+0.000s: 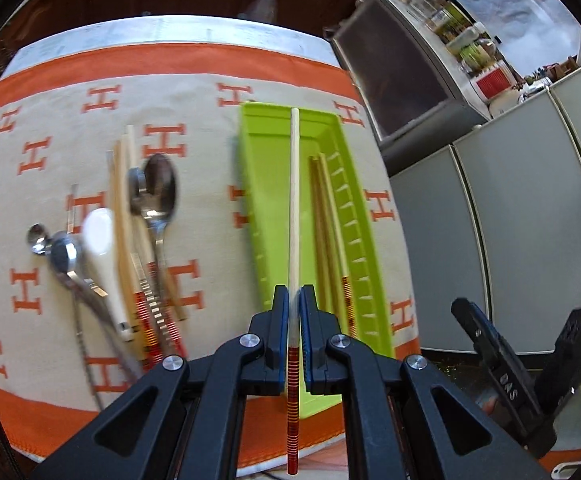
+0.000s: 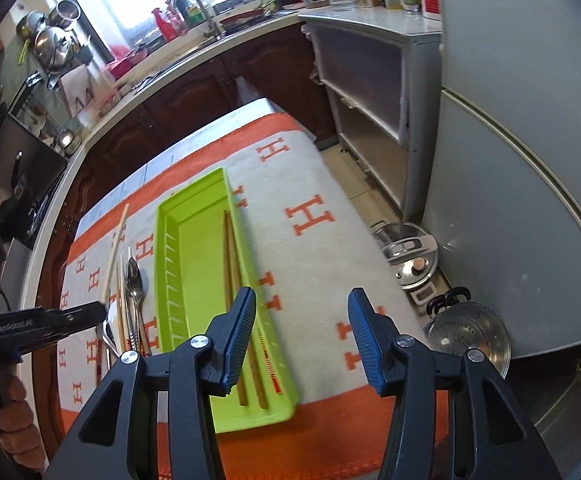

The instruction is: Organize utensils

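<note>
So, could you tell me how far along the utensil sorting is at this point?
Done: two chopsticks already lie in the green tray. In hand: the left tool is shut on a pale chopstick held above the tray; the right tool is open and empty. Left: the spoons, the white spoon and more chopsticks remain piled on the cloth beside the tray.

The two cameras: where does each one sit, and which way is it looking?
Left wrist: on the left gripper, looking down along its fingers, shut on a chopstick over the green tray.
Right wrist: on the right gripper, open and empty, looking down at the tray; a hand shows.
Both share the tray and utensil pile.
</note>
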Demonstrator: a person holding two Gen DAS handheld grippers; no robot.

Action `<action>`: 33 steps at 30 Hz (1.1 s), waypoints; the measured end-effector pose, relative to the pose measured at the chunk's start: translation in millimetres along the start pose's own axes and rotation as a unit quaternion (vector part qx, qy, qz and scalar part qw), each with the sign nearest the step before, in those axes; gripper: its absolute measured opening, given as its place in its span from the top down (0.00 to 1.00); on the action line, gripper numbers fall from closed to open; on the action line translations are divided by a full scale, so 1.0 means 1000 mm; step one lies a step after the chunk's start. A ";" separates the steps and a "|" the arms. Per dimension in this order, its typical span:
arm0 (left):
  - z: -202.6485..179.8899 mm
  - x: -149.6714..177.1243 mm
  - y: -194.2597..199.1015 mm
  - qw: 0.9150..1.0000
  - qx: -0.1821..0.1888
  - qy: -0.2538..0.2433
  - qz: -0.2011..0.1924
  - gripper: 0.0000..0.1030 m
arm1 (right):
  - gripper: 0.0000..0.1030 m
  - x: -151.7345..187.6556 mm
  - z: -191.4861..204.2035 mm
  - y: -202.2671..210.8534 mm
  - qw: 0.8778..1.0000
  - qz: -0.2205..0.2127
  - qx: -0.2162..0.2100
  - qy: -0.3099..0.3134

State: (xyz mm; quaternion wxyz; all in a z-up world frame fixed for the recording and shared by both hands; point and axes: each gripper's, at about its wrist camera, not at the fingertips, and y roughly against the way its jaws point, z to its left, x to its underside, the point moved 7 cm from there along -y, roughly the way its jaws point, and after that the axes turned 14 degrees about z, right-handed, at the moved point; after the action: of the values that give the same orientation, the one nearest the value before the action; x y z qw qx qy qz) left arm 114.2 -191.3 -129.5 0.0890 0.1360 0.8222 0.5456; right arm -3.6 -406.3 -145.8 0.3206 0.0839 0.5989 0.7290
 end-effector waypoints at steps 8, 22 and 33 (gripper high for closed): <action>-0.020 -0.016 -0.016 1.000 -0.014 -0.001 -0.015 0.56 | 0.52 0.006 -0.014 0.014 1.000 -0.010 -0.005 -0.009; 0.071 0.013 0.027 0.992 -0.095 0.030 -0.079 0.38 | 0.52 0.014 0.013 -0.009 1.000 0.020 -0.004 0.023; 0.164 0.050 0.050 0.983 -0.122 0.106 -0.088 0.38 | 0.52 0.022 0.066 -0.021 0.996 0.037 -0.009 0.081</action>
State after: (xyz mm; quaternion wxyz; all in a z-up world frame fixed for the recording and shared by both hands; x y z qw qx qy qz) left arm 121.9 -13.6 -147.6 0.0651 -0.0070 0.7631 0.6429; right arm 20.5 -338.7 -153.4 0.2448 0.0441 0.6127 0.7502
